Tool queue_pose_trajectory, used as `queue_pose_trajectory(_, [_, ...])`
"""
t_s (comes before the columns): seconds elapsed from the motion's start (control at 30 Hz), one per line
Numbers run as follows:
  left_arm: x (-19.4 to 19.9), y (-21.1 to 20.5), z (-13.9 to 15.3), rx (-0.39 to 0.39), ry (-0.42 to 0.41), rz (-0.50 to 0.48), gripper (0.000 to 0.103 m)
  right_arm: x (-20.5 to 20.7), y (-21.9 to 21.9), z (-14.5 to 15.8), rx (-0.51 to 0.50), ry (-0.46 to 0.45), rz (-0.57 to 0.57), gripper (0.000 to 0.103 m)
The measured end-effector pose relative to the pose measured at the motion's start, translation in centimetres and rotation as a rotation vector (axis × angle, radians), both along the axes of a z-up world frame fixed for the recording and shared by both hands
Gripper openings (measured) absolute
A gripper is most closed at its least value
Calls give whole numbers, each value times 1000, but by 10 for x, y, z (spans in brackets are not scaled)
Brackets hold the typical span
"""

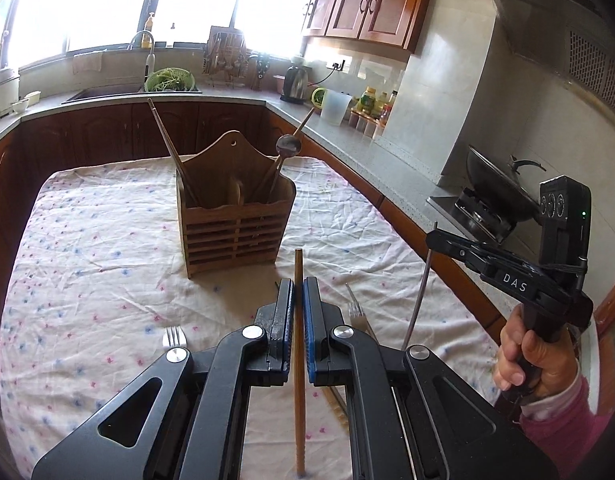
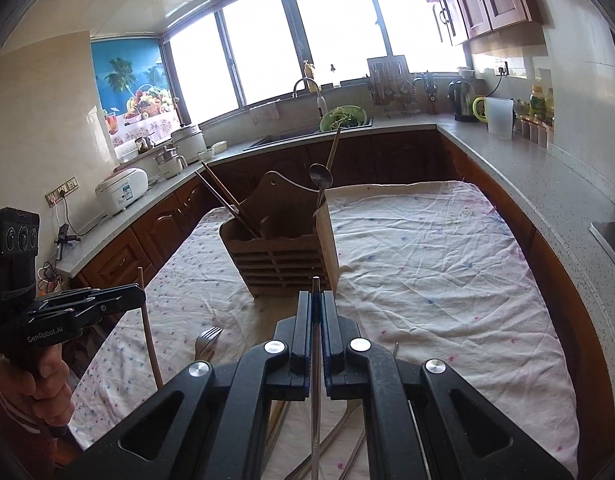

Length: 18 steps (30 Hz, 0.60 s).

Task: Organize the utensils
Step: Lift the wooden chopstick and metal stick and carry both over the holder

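Left wrist view is showing your left gripper [image 1: 298,292] pinching a wooden chopstick [image 1: 299,360] between its nearly closed jaws, the stick running upright through the gap and poking out past the tips. You are holding it above the flowered tablecloth [image 1: 87,240], with the wooden utensil holder [image 1: 235,220] standing ahead of you in the middle of the table. Chopsticks and a metal spoon [image 1: 288,145] are already leaning out of that holder's compartments. Your right gripper [image 2: 316,298] is clamping a thin metal chopstick [image 2: 315,400] in the same way, jaws almost together on it, and it is pointing toward the holder's near corner. Seen from the left wrist, your right hand [image 1: 535,356] is gripping its handle off to the side, with the metal stick hanging down from the tips. Two forks [image 1: 174,338] are lying on the cloth near you, one on each side of the left gripper, and more cutlery is lying beneath the right gripper, too hidden to sort out.
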<state>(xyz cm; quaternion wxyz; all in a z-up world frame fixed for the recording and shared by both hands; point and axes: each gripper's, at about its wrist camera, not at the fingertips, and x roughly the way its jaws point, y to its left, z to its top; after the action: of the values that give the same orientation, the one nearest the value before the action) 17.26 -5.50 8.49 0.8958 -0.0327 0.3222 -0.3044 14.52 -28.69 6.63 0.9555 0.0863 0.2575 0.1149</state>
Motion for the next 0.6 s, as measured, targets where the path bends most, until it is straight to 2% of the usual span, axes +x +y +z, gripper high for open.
queue_pose_trajectory(0.6, [2, 28, 30, -101, -100, 56, 4, 0, 9, 29, 6, -103, 0, 4])
